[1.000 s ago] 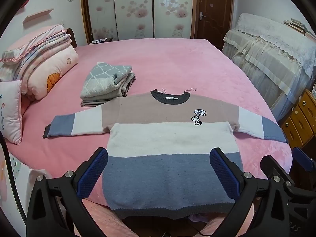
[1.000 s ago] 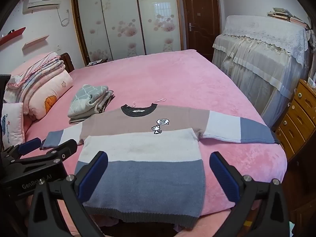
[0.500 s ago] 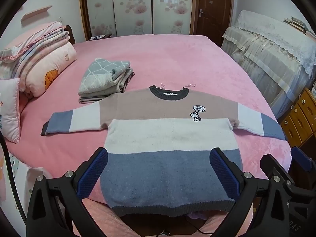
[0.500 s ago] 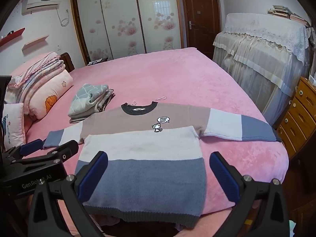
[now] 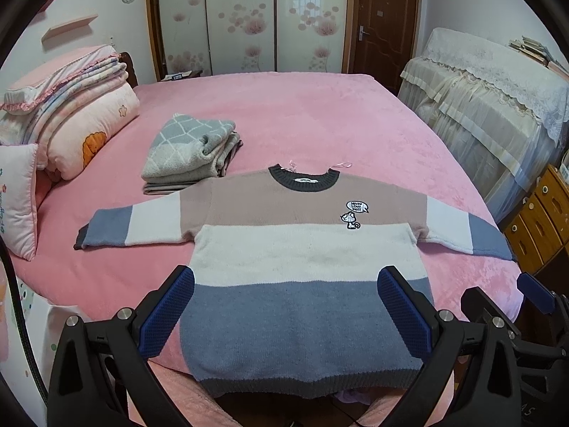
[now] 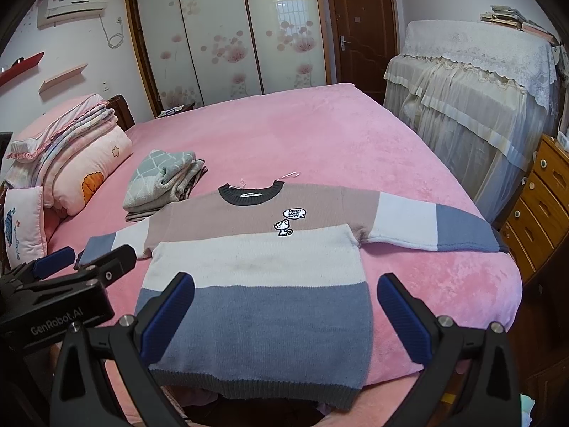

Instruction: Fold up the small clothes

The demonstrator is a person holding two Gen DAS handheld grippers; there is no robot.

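A small striped sweater (image 5: 306, 270) (image 6: 259, 277) lies flat, face up, on the pink bed, both sleeves spread out and its grey hem hanging over the near edge. Bands run mauve, white, blue from the dark collar down. My left gripper (image 5: 286, 315) hovers open above the blue band, nothing between its blue pads. My right gripper (image 6: 284, 316) is open too, over the hem's right half, holding nothing. In the right wrist view the left gripper's body (image 6: 71, 284) shows at the far left, near the left sleeve cuff.
A stack of folded clothes (image 5: 190, 154) (image 6: 163, 179) sits beyond the left sleeve. Quilts and pillows (image 5: 71, 121) pile up at the left. A lace-covered piece of furniture (image 6: 473, 85) and a wooden dresser (image 6: 540, 199) stand to the right of the bed (image 5: 302, 114).
Both grippers have tilted and moved slightly, so the sweater sits a little higher in the left wrist view. The sweater itself has not moved. Both grippers stay open.
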